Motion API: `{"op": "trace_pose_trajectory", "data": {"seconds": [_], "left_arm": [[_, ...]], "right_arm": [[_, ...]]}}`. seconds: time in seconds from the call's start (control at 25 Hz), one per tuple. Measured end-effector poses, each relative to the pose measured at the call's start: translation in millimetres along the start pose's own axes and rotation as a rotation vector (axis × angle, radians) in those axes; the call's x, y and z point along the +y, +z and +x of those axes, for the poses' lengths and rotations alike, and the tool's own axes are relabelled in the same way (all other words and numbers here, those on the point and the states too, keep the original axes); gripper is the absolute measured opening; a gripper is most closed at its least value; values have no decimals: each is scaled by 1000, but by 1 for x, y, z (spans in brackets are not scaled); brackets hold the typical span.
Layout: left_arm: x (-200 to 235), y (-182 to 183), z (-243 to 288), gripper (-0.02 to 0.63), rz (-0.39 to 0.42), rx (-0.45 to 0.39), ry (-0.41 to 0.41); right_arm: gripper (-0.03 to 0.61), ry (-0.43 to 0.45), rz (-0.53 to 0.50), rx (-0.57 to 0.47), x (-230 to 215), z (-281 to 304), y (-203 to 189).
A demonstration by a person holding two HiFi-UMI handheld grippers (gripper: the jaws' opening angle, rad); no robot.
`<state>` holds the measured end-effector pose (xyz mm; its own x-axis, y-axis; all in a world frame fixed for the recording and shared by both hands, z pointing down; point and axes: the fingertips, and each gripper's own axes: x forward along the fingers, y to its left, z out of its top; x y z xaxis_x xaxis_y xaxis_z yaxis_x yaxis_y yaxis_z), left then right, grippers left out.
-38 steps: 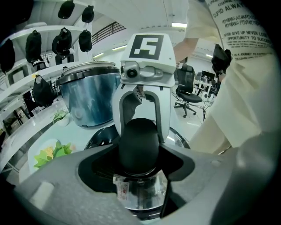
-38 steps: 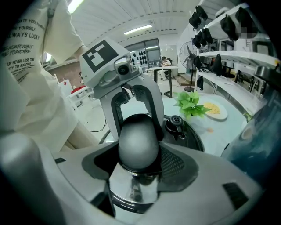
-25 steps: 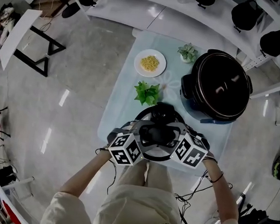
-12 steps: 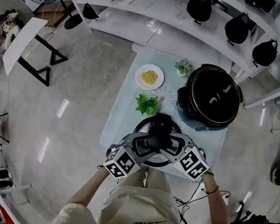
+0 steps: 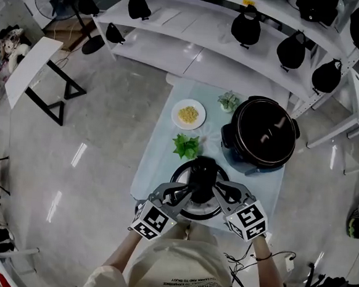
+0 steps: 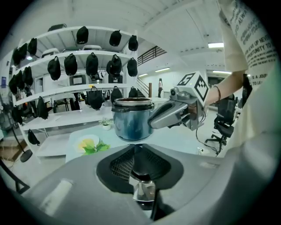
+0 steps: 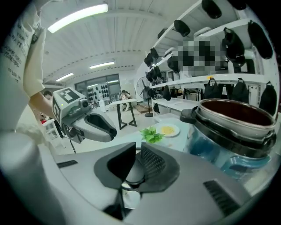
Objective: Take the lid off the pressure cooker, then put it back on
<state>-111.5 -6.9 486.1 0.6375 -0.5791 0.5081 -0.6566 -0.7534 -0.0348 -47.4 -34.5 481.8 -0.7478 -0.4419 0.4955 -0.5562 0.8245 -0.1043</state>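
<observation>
Both grippers on the lid, pot sitting open

In my head view the left gripper (image 5: 189,191) and right gripper (image 5: 215,191) meet from either side over the black lid (image 5: 202,171), low centre of the frame, at the near end of the pale blue table (image 5: 156,163). Both sets of jaws have just been closing and they're clenched, each gripper view showing a dark knob on a shiny stem pinched between them. I'm pretty sure that's the lid's handle, though it's a murky look. The open pressure cooker (image 5: 260,135) stands up and right of the lid, apart from it. A plate (image 5: 188,114) of something yellow and some green leaves (image 5: 187,145) sit left of the cooker.
</observation>
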Motion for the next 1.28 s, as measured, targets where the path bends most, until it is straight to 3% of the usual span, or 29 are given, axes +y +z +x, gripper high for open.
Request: {"op": "trace_pose_trajectory", "data": {"seconds": [0.32,0.68,0.88,1.28], "left_arm": [[19,23,-26,34,-48,-79,102],[32,38,-51,28,-48,-134,146],[34,44,-59,28,-45,-169,147],[31,52,-66,30,-56,-223,73]], "right_arm": [[6,-70,9,-124,4,-25,36],[5,-140,47,-228,4,-46,55],[5,-181,51,-258,4,-54,59],[6,-167,42,-305,13,-64,62]]}}
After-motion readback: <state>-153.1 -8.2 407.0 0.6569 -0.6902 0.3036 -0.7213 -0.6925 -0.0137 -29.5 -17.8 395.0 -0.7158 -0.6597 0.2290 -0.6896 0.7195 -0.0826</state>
